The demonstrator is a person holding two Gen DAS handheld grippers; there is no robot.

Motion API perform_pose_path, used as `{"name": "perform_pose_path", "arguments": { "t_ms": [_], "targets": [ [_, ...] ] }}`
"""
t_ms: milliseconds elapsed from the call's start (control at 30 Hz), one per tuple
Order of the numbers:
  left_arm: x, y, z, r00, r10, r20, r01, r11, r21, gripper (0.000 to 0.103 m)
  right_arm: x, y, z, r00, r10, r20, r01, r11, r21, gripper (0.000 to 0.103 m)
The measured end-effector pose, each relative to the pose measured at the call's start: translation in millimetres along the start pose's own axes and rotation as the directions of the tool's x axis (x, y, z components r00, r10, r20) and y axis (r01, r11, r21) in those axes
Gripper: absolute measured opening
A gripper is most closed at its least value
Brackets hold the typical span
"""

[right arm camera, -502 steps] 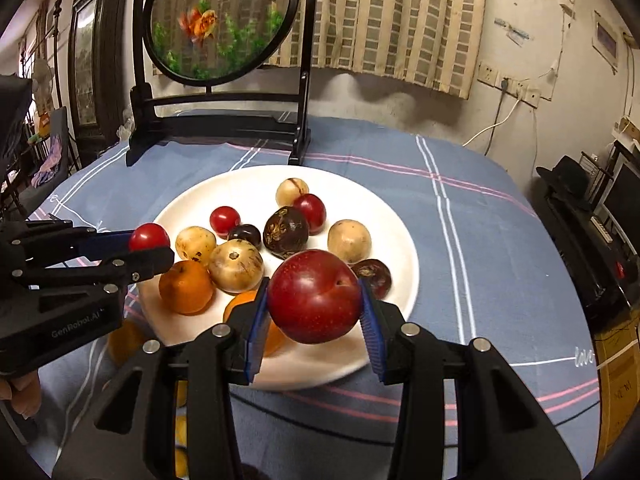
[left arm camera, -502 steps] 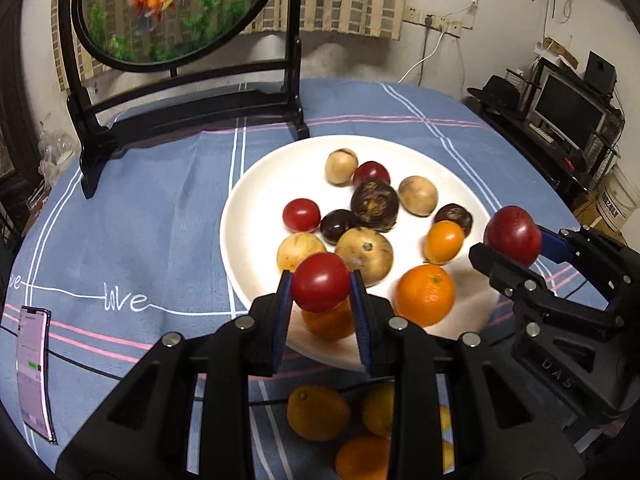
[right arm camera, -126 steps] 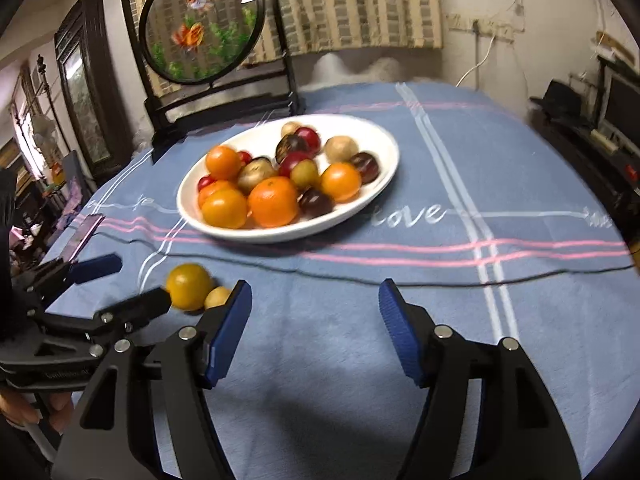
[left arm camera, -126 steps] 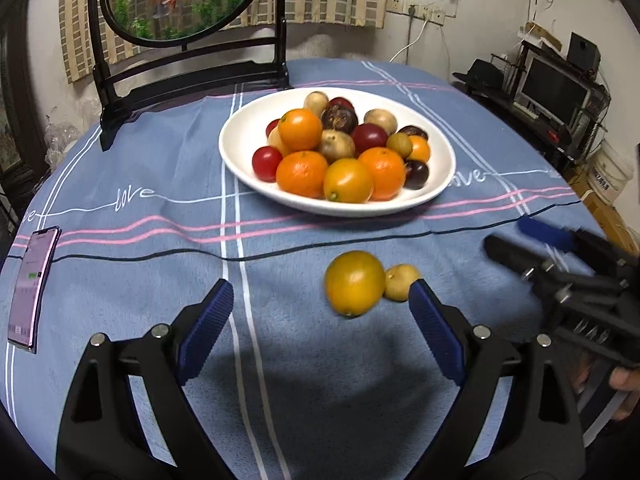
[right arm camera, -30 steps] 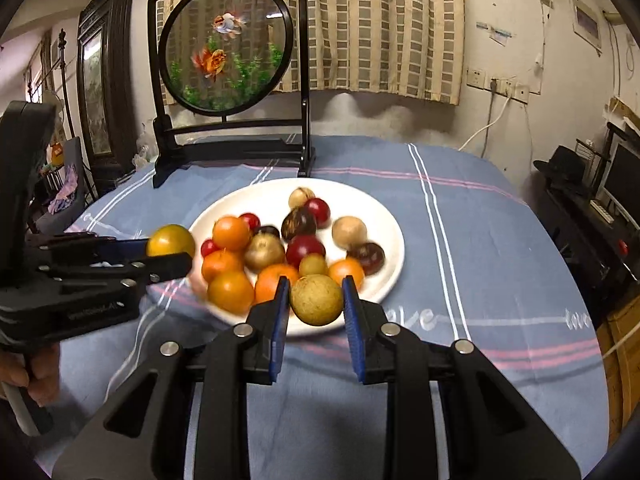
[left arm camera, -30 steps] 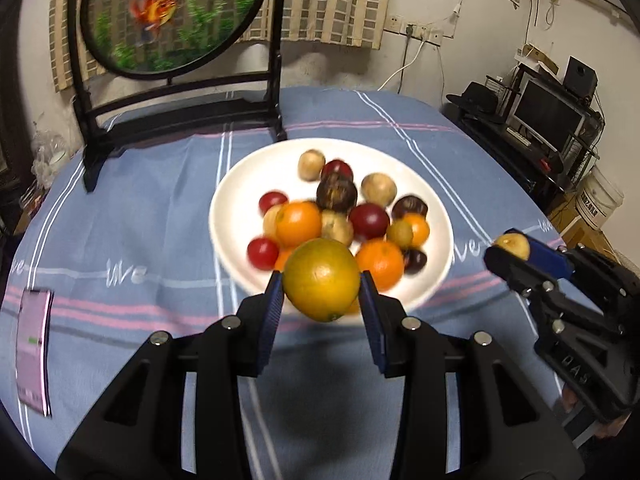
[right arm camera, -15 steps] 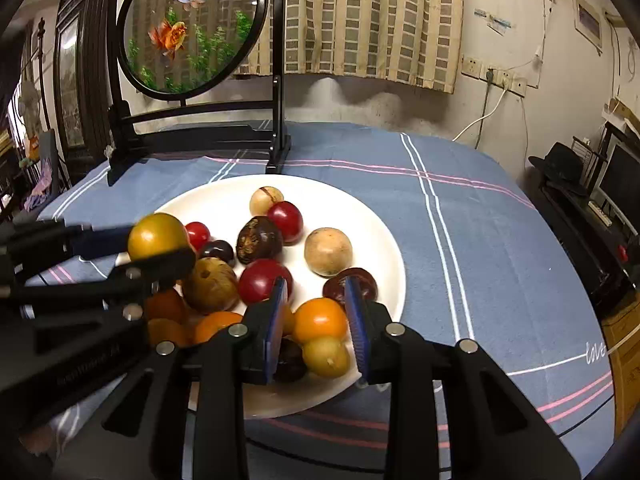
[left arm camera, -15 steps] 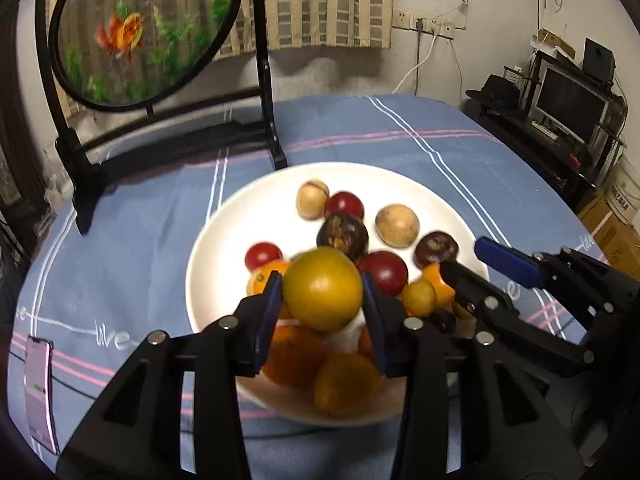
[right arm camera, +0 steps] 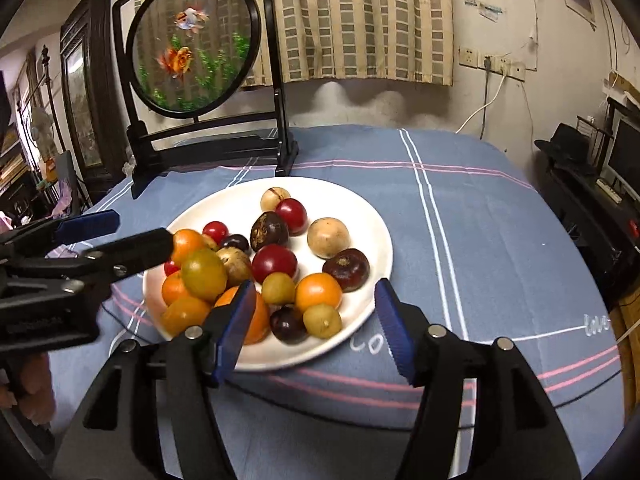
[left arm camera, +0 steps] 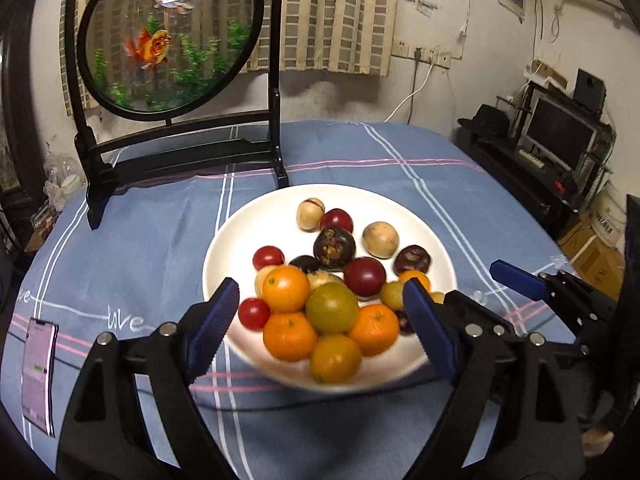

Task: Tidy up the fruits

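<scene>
Blue checked cloth (left arm camera: 360, 152) covers our round bench, with a black-framed round goldfish screen (left arm camera: 168, 36) at its far edge. Nearer us sits the wide white plate (left arm camera: 240, 236), heaped with oranges, red and dark fruits. Our left gripper (left arm camera: 320, 320) has just opened its jaws, spread around the greenish-yellow orange (left arm camera: 332, 307) now on the pile. Our right gripper (right arm camera: 314, 330) has just opened too, its small yellow-green fruit (right arm camera: 322, 321) seemingly resting on the plate.
</scene>
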State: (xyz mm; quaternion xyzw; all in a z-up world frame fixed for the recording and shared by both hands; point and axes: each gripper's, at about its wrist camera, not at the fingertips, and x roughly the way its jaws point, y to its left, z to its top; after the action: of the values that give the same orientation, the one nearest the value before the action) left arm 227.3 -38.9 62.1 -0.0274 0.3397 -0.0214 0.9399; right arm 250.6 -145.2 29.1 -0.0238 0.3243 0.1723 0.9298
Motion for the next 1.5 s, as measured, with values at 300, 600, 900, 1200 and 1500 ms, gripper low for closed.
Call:
{"name": "perform_pose_path", "arguments": {
  "t_ms": [300,600,900,1200,1500],
  "targets": [
    [-45.5,19.7,-36.6,0.999,0.051,0.019,-0.049,0.997,-0.061,0.092,-34.2,15.5,-34.3,0.998,-0.013,-0.061,0.010,0.999,-0.045,0.064],
    [-83.3,28.6,-92.1,0.999,0.047,-0.012,-0.047,0.996,-0.074,0.101,-71.2,40.8,-80.7,0.995,-0.035,-0.094,0.034,0.999,-0.012,0.065],
    [-103.0,19.5,-127.1,0.999,0.021,-0.031,-0.022,0.999,-0.047,0.101,-91.3,60.1,-106.7,0.996,-0.062,-0.065,0.061,0.998,-0.030,0.076],
    [-105.6,15.6,-133.1,0.999,-0.002,-0.043,0.000,0.999,-0.048,0.101,-94.4,66.6,-112.2,0.995,-0.079,-0.057,0.076,0.996,-0.043,0.077],
    [-93.7,16.6,-137.9,0.998,0.032,-0.055,-0.036,0.998,-0.058,0.101,-91.7,65.5,-117.9,0.994,-0.082,-0.068,0.080,0.996,-0.033,0.077]
  ]
}}
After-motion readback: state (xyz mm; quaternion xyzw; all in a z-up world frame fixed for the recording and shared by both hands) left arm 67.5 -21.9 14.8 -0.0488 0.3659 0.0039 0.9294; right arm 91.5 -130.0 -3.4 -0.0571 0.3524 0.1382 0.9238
